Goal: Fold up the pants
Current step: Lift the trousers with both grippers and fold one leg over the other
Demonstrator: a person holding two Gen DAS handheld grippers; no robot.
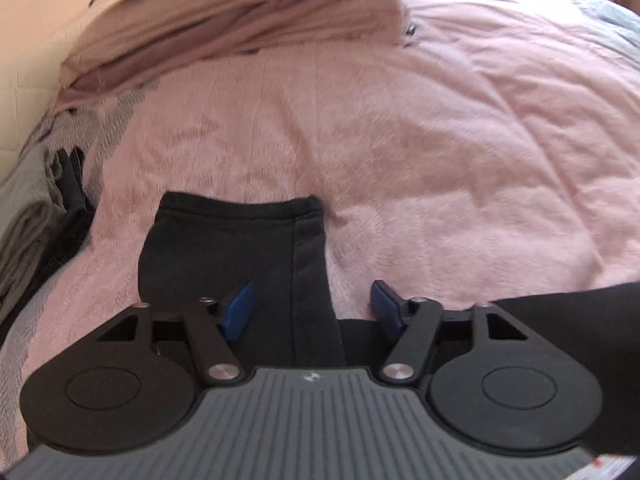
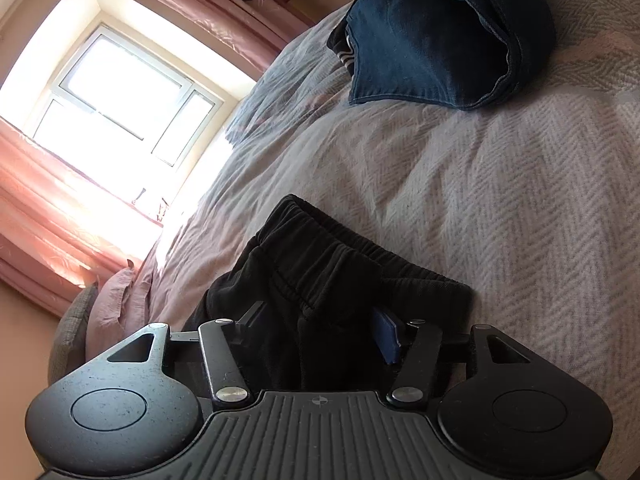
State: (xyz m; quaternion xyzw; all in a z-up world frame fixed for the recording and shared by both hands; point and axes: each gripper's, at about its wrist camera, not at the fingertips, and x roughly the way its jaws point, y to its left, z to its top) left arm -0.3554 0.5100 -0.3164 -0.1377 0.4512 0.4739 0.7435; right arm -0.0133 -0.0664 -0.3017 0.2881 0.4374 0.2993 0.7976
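Both tools spread: left tool and right tool straddle black pants

Left wrist view: wide open pink bedspread ahead and right of black pants. Stacked pink bedding blocks far side; grey and dark clothes pile crowds left edge.

Right wrist view: bare cover beyond waistband; folded jeans far ahead; pillow left.

Each tool has black arms, blue pads, silver screws, ribbed grey housing
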